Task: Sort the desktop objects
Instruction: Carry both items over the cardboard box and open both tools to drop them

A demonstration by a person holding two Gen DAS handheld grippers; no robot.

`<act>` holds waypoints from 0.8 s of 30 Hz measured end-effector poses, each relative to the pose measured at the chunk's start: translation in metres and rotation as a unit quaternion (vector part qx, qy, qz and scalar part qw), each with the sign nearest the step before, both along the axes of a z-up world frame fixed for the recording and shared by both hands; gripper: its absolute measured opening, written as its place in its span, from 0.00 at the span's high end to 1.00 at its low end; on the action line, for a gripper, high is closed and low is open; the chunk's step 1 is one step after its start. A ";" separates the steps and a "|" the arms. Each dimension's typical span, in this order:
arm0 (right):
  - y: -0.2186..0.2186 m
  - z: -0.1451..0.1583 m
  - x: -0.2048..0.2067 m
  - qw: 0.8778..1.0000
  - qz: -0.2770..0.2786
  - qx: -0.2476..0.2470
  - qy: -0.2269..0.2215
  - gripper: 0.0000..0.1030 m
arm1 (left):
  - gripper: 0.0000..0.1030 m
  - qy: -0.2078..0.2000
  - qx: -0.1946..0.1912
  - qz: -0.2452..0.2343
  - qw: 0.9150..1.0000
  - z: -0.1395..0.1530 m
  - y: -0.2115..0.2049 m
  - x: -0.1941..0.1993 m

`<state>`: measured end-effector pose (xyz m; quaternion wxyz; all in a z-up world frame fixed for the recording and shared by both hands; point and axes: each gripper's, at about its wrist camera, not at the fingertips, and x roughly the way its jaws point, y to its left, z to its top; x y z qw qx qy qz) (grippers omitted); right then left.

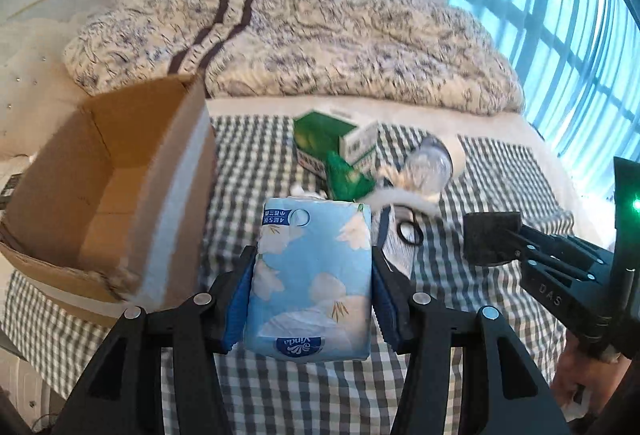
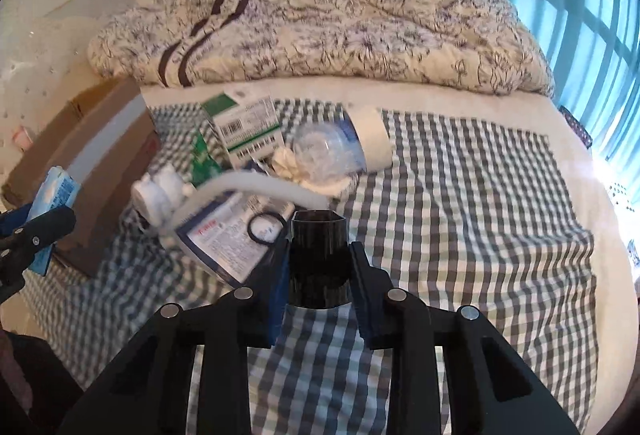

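Left gripper [image 1: 312, 275]: closed on a blue tissue pack [image 1: 310, 275], pads pressing its soft sides, lower centre of the left wrist view, beside the open cardboard box [image 1: 104, 195] at left of frame. Right gripper [image 2: 318, 267]: clamped on a black hexagonal cup [image 2: 318, 259], centre of the right wrist view, held above the checked cloth [image 2: 480, 215]. Remaining items, clustered at centre left of the right view: green-and-white cartons [image 2: 244, 127], clear plastic bottle [image 2: 332, 151], white bottle [image 2: 156, 195], printed packet [image 2: 224, 247], black hair tie [image 2: 264, 227]. Risks, as judged: the tissue pack is compressible and could sag or slide out if the pinch eases before it clears the box wall; a low carry could catch that near wall and push the box. The cup, smooth and rigid, may twist between the pads. Both grippers are near each other and the pile, so a crossing path could knock loose items off the cloth.
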<state>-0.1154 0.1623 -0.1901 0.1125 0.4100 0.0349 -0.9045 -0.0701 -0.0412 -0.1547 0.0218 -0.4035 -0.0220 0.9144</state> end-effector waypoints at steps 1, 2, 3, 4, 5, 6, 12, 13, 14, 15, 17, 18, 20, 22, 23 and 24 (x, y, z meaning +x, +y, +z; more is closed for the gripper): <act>-0.002 0.006 0.001 1.000 0.001 -0.002 0.006 0.73 | 0.47 0.003 0.000 0.004 1.000 0.004 -0.003 0.000; -0.003 0.011 0.001 1.000 0.003 -0.005 0.011 0.73 | 0.47 0.007 -0.001 0.007 1.000 0.008 -0.006 0.001; -0.006 0.019 0.002 1.000 0.005 -0.009 0.017 0.73 | 0.47 0.011 -0.001 0.012 1.000 0.013 -0.010 0.002; -0.008 0.024 0.003 1.000 0.008 -0.012 0.021 0.73 | 0.47 0.014 -0.001 0.016 1.000 0.017 -0.014 0.003; -0.011 0.030 0.004 0.999 0.011 -0.015 0.027 0.73 | 0.47 0.019 0.000 0.021 1.000 0.023 -0.020 0.003; -0.015 0.038 0.006 0.999 0.017 -0.019 0.034 0.73 | 0.47 0.022 0.001 0.024 0.999 0.026 -0.023 0.004; -0.041 0.075 0.011 0.996 0.043 -0.032 0.067 0.73 | 0.47 0.047 0.001 0.047 0.998 0.061 -0.051 0.008; -0.048 0.083 0.012 0.996 0.049 -0.035 0.073 0.73 | 0.47 0.051 0.000 0.050 0.997 0.066 -0.055 0.009; -0.056 0.090 0.012 0.995 0.055 -0.038 0.078 0.73 | 0.47 0.055 -0.001 0.054 0.997 0.072 -0.061 0.010; -0.063 0.097 0.012 0.994 0.061 -0.040 0.083 0.73 | 0.47 0.060 -0.003 0.057 0.997 0.077 -0.065 0.011; -0.079 0.109 0.013 0.992 0.074 -0.043 0.091 0.73 | 0.47 0.067 -0.007 0.065 0.996 0.087 -0.078 0.011; -0.085 0.114 0.014 0.991 0.079 -0.045 0.094 0.73 | 0.47 0.070 -0.010 0.069 0.995 0.092 -0.085 0.011; -0.104 0.125 0.015 0.989 0.097 -0.047 0.101 0.73 | 0.47 0.075 -0.014 0.077 0.994 0.099 -0.099 0.012; -0.121 0.130 0.017 0.987 0.114 -0.049 0.104 0.73 | 0.47 0.079 -0.019 0.086 0.993 0.105 -0.115 0.012; -0.131 0.133 0.018 0.985 0.125 -0.051 0.105 0.73 | 0.47 0.080 -0.019 0.093 0.992 0.107 -0.124 0.012; -0.143 0.135 0.018 0.984 0.137 -0.052 0.104 0.73 | 0.47 0.078 -0.018 0.099 0.992 0.108 -0.134 0.011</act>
